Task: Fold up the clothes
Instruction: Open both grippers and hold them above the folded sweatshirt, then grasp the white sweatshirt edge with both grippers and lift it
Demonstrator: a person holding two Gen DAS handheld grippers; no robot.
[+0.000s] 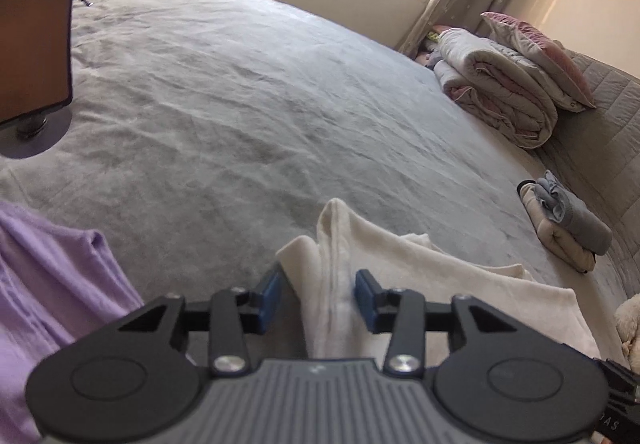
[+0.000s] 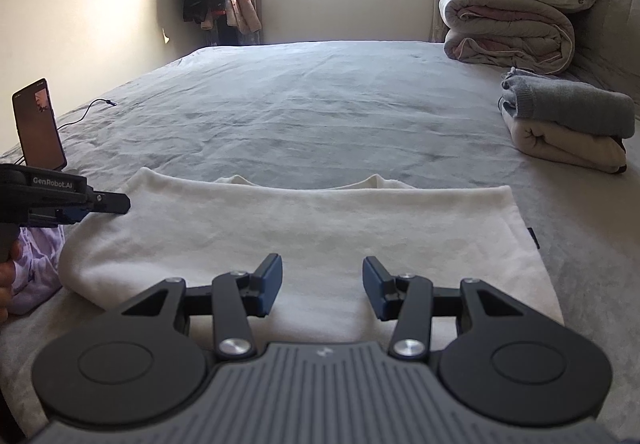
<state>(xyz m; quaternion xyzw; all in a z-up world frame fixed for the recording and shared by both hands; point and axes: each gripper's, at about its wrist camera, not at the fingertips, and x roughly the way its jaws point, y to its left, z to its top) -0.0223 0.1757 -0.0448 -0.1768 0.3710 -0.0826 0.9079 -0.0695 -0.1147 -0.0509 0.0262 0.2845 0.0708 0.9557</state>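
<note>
A white garment [image 2: 300, 228] lies flat on the grey bed, its far part folded over so that a straight edge runs across it. In the left wrist view, a raised fold of the white garment [image 1: 332, 284] runs between the blue pads [image 1: 272, 296] of my left gripper [image 1: 319, 296], which is open at the garment's left edge. From the right wrist view, the left gripper [image 2: 108, 203] reaches in from the left to that edge. My right gripper [image 2: 322, 284] hovers open over the near middle of the garment, with nothing between its fingers.
A purple garment [image 1: 48, 284] lies at the left. A phone on a stand [image 2: 40, 124] sits on the bed's left side, with a cable [image 2: 92, 108] behind it. Folded clothes [image 2: 568, 120] are stacked at the right. A rolled duvet [image 2: 508, 28] and pillow lie beyond them.
</note>
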